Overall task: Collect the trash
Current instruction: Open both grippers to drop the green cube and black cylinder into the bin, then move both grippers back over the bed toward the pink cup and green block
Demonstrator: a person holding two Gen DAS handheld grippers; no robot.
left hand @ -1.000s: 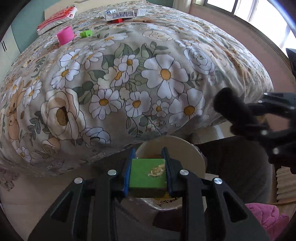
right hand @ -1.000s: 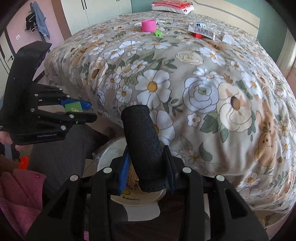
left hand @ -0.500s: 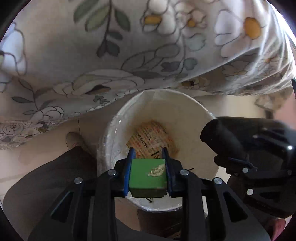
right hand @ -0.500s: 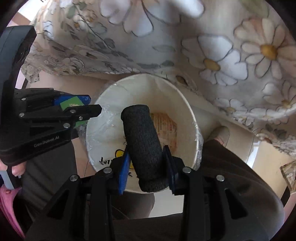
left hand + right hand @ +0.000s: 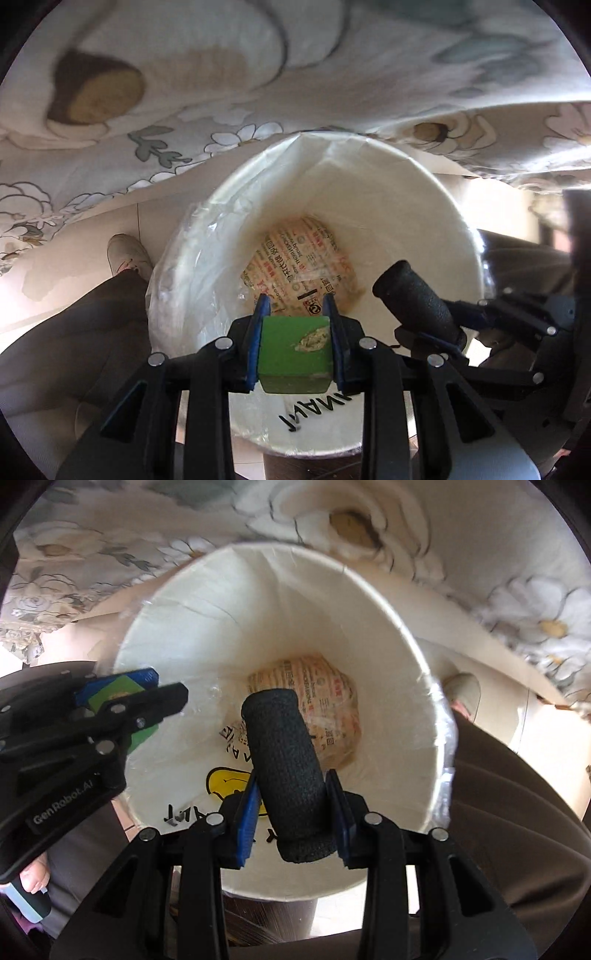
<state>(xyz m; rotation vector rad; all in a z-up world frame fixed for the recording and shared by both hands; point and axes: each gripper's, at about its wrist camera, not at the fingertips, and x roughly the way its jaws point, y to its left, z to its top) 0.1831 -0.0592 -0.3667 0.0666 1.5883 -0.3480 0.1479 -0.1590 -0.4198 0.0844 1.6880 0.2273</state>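
Floral bedding (image 5: 229,74) hangs across the top of both my views, draped down just behind the bin (image 5: 436,192), blurred and close. Pale floor (image 5: 66,266) shows on the left of my left view, with a light shoe (image 5: 127,253) on it beside the bin and a dark trouser leg (image 5: 74,332) below that.

I'm looking nearly straight down into the bin, a white round tub with a clear plastic liner (image 5: 184,280) folded over its rim. Down at the bottom lies a printed wrapper (image 5: 295,258), tan with red and black text, crumpled flat.

My left gripper (image 5: 295,317) is clamped on a green block (image 5: 293,350), blue pads pressing both sides; a pale smear sits on the block's upper face. The block hangs over the near side of the bin's mouth, above the wrapper.

My right gripper (image 5: 291,790) is squeezed around a black foam roll (image 5: 284,768), which pokes forward well past the fingertips, tilted a little left. That roll also hangs over the mouth, its end pointing at the wrapper below. From the right view I see the left gripper coming in from the left rim, green block between its fingers, with a thumb (image 5: 33,877) on its handle at the lower left corner.

Both pieces are held over the opening, neither touching the liner that I can tell.
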